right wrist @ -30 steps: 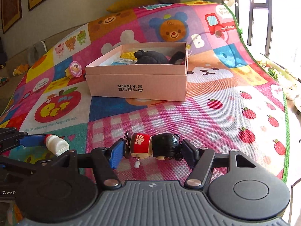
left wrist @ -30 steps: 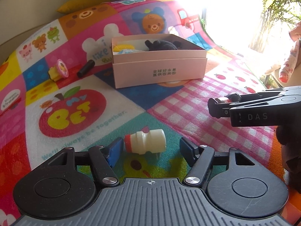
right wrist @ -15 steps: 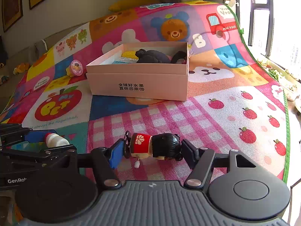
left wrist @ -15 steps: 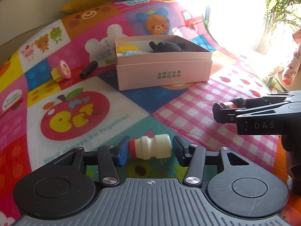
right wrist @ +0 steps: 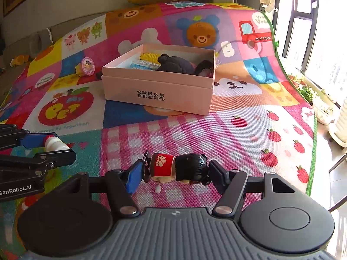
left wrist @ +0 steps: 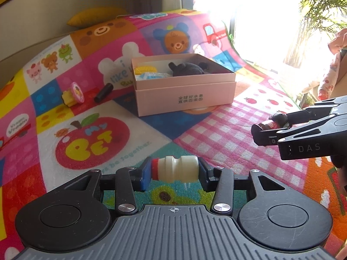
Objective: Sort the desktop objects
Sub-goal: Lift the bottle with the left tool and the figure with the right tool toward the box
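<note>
Lying on the patterned play mat (right wrist: 238,130), one pink box (right wrist: 158,95) is seen, open at the top, with a yellow item, a dark plush toy (right wrist: 173,65) and a blue-and-white packet counted inside it. Left of the box, one round pink-topped toy (left wrist: 73,93) and one black cylinder (left wrist: 104,92) are seen on the mat, near each other but apart. Two grippers are counted, each with one object. The left gripper (left wrist: 174,172) is seen with its jaws just closed further onto one small white bottle with a red cap (left wrist: 175,171), which is pinched end to end between the pads above the mat. The right gripper (right wrist: 175,171) is held partly spread, and one wind-up doll with black hair (right wrist: 180,169) is clamped lengthwise between its pads, off the checked part of the mat.
</note>
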Demonstrator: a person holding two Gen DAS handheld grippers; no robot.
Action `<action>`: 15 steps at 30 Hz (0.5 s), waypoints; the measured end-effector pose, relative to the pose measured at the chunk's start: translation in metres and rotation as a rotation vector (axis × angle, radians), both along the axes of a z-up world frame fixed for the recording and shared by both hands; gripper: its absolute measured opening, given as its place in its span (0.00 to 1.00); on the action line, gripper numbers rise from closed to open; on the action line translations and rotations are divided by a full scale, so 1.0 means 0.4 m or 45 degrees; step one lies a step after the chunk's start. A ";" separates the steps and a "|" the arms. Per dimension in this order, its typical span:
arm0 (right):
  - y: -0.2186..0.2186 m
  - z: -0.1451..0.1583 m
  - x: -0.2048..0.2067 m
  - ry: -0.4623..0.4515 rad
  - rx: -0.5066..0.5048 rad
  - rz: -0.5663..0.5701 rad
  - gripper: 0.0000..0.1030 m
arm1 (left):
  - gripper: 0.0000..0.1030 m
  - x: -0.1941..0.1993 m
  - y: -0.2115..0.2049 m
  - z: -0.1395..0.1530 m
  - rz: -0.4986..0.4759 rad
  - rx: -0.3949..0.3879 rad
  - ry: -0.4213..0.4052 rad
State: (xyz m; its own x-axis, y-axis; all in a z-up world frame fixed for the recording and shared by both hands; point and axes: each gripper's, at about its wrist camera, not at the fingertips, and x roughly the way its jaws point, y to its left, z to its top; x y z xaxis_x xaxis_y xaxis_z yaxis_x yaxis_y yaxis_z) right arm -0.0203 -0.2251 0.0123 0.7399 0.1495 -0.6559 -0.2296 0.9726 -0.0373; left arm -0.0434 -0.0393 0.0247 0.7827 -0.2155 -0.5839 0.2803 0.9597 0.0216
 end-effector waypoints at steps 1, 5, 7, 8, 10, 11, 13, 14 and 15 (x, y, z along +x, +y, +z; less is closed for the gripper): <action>0.001 0.015 -0.009 -0.014 -0.008 0.016 0.63 | 0.46 -0.002 0.000 0.007 -0.004 0.004 -0.012; 0.003 0.079 -0.033 -0.061 -0.030 0.080 0.63 | 0.46 0.014 -0.002 0.052 -0.030 0.022 -0.088; -0.001 0.117 -0.031 -0.088 -0.025 0.099 0.63 | 0.46 0.044 -0.008 0.087 -0.055 0.027 -0.143; -0.004 0.144 -0.024 -0.113 -0.023 0.106 0.63 | 0.46 0.062 -0.013 0.106 -0.065 0.031 -0.178; -0.017 0.201 0.005 -0.171 -0.006 0.102 0.63 | 0.46 0.113 -0.024 0.148 -0.081 0.039 -0.261; -0.025 0.234 0.029 -0.200 0.015 0.095 0.63 | 0.46 0.138 -0.029 0.164 -0.086 0.038 -0.293; -0.043 0.295 0.085 -0.250 0.072 0.083 0.63 | 0.46 0.212 -0.045 0.200 -0.091 0.034 -0.367; -0.047 0.330 0.131 -0.275 0.113 0.075 0.63 | 0.46 0.247 -0.051 0.211 -0.083 0.026 -0.389; -0.046 0.353 0.170 -0.292 0.138 0.066 0.63 | 0.47 0.288 -0.057 0.220 -0.069 0.011 -0.402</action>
State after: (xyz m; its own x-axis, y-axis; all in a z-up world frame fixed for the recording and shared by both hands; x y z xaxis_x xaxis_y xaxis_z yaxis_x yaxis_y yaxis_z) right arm 0.0477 -0.2434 0.1535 0.8571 0.2513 -0.4497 -0.2766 0.9609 0.0099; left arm 0.0717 -0.0619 0.1127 0.9131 -0.2577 -0.3159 0.3089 0.9430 0.1235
